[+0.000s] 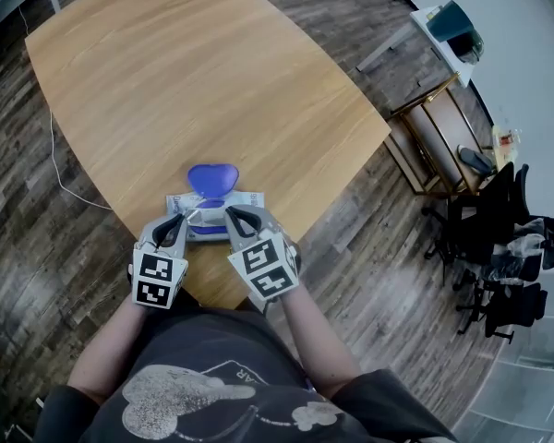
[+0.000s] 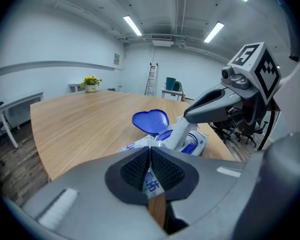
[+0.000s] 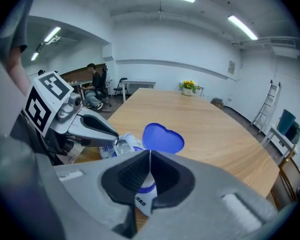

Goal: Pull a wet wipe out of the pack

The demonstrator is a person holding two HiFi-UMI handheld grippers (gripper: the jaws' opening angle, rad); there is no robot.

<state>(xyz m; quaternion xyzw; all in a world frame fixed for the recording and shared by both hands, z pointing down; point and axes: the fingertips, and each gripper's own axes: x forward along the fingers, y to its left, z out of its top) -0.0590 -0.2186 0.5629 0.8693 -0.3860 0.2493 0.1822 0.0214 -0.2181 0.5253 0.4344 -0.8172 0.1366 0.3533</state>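
Seeing left gripper [image 1: 188, 218] pinched shut on the left end of the wet wipe pack [image 1: 250, 200], wrapper film between the pads. Blue characters printed on the wrapper, too blurred to read; no brand legible. Lying flat at the near edge of the table [image 1: 194, 72], that pack, with blue heart-shaped lid [image 1: 211, 179] flipped up toward the far side. Rising out of the oval opening, one white wipe [image 2: 182, 132], nipped in the closed right gripper [image 1: 231, 213] just above the pack.
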